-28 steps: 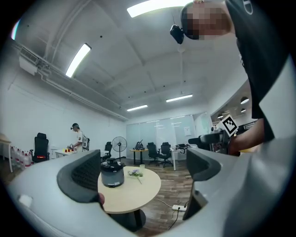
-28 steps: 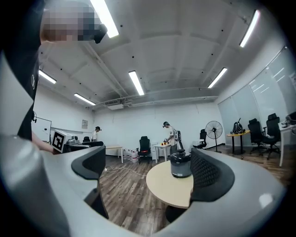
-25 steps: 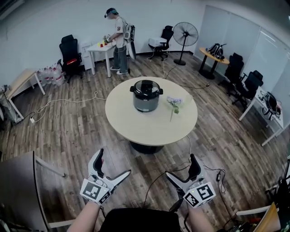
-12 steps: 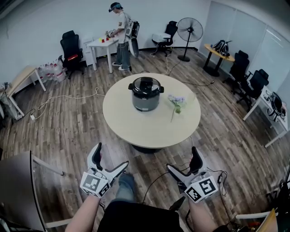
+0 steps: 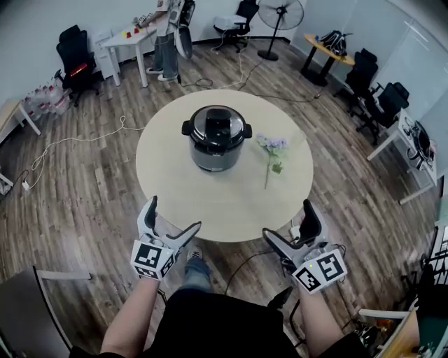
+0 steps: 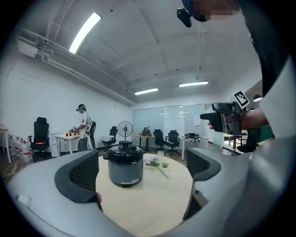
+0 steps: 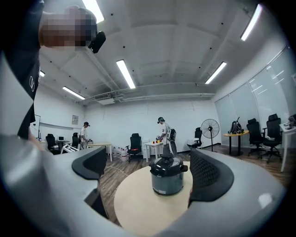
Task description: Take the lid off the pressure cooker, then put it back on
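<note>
A grey pressure cooker [image 5: 215, 143] with its black lid [image 5: 216, 126] on stands upright near the middle of a round beige table [image 5: 210, 199]. It also shows in the left gripper view as the cooker [image 6: 124, 166] and in the right gripper view as the cooker [image 7: 166, 179]. My left gripper [image 5: 169, 220] hangs open at the table's near left edge, holding nothing. At the near right edge my right gripper [image 5: 290, 225] is open too. Both are well short of the cooker.
A sprig of purple flowers [image 5: 271, 150] lies on the table right of the cooker. A cable [image 5: 245, 269] runs on the wooden floor under the table edge. A person [image 5: 166, 31] stands at a white desk far behind; office chairs, a fan [image 5: 282, 14] and side tables ring the room.
The view has advanced toward the table: cooker and table sit larger and lower in frame. Both grippers, still open, have risen to the table's near edge.
</note>
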`<action>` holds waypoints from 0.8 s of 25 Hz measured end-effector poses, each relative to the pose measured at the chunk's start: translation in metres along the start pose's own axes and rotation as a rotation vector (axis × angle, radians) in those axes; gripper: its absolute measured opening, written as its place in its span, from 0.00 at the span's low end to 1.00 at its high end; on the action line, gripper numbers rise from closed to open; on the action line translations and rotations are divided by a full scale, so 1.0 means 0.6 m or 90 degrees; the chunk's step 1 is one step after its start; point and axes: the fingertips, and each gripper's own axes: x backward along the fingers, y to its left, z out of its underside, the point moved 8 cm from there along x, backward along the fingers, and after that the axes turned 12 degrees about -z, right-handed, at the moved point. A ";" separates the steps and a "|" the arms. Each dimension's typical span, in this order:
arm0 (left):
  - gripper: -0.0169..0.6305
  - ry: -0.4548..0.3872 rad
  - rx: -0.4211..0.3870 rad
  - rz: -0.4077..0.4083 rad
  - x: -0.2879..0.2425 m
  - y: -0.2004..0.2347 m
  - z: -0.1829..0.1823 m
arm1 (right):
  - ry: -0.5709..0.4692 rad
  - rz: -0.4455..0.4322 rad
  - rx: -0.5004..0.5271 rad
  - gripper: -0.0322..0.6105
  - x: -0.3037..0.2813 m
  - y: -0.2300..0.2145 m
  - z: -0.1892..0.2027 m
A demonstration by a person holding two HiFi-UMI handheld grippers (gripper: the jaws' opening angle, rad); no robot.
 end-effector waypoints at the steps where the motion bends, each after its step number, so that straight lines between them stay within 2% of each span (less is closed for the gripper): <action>1: 0.91 0.008 0.002 0.008 -0.041 0.022 0.008 | 0.004 0.006 0.006 0.95 -0.036 -0.021 -0.007; 8: 0.93 0.093 0.028 0.097 -0.266 0.120 0.112 | 0.072 0.023 0.021 0.94 -0.254 -0.139 -0.006; 15: 0.94 0.171 0.039 0.127 -0.417 0.155 0.210 | 0.169 -0.014 0.032 0.91 -0.393 -0.233 0.013; 20: 0.94 0.205 0.036 0.141 -0.492 0.154 0.247 | 0.241 -0.075 0.037 0.90 -0.464 -0.296 0.030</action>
